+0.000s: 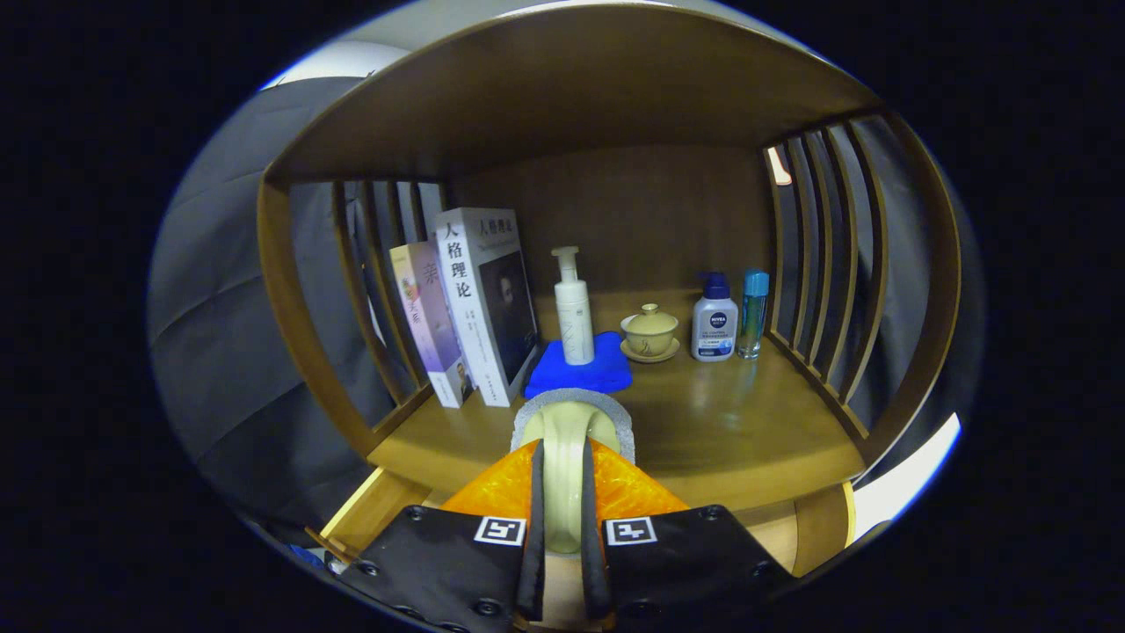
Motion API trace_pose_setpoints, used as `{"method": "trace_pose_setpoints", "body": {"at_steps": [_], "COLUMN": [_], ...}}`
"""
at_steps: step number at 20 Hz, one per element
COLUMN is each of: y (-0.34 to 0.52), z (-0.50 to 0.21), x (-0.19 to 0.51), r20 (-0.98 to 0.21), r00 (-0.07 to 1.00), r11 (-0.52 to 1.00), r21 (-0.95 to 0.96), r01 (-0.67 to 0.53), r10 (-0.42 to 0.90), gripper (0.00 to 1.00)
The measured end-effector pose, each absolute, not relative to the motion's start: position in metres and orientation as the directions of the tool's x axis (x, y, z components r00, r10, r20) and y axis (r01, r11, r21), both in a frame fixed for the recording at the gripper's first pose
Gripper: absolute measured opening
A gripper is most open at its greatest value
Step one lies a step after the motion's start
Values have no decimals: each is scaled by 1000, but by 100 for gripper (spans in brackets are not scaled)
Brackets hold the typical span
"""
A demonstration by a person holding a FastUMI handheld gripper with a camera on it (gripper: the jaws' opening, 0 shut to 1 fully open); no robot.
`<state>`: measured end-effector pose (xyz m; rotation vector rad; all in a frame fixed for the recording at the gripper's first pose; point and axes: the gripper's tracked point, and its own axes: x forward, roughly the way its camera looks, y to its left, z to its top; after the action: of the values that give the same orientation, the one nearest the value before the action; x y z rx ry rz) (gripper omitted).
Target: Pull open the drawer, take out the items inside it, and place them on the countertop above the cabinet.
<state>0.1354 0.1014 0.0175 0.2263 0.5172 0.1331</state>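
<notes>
The gripper (pixel 564 527) points level and straight into the shelf unit, low in the middle of the picture. Its two fingers stand upright, close together, both pressing on a cream-coloured curved item (pixel 576 422) with a grey spongy rim. The item's rounded top sticks out just ahead of the fingertips, over the front of the wooden countertop (pixel 729 431). Below the countertop's front, at lower left beside the gripper, the pale wooden side of the pulled-out drawer (pixel 365 514) shows.

Left of centre, two books lean against the slatted side. The thin lilac book (pixel 426 321) is on the outside. The thicker white book (pixel 483 299) carries large dark characters down its spine and a portrait on its cover. Next comes a folded blue cloth (pixel 580 374), lying just beyond the held item, with a white pump bottle (pixel 573 316) standing upright on it; its print is too faint to tell. Right of centre sits a lidded yellow cup (pixel 650 332) on a saucer. Then comes a white bottle (pixel 714 321) with a dark blue cap and a round dark badge on its label. Just beside it stands a slim clear bottle (pixel 753 312) with a light blue cap.
</notes>
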Motion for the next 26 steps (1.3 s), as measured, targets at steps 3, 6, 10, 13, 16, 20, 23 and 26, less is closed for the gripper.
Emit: {"method": "trace_pose_setpoints", "body": {"at_steps": [3,6,10,13,16,20,23,26], "y": [94,86,90,83,84,77,75,82], "z": [5,-5,-20,-18,-8,17,41,57], "x": [158,179,196,200,196,173,142,106], "r20": [-499,-506,-521,-486,-436,-345,-260,-199], "r00": [853,855,844,870,896,937,965,979], "r11": [967,963,952,961,961,982,991,991], "r21": [255,267,302,271,272,187,134,132], "r01": [-22,34,47,62,46,17,14,-15], "r10": [151,110,123,81,81,49,22,42], "gripper": [19,19,23,31,68,98,98,98]}}
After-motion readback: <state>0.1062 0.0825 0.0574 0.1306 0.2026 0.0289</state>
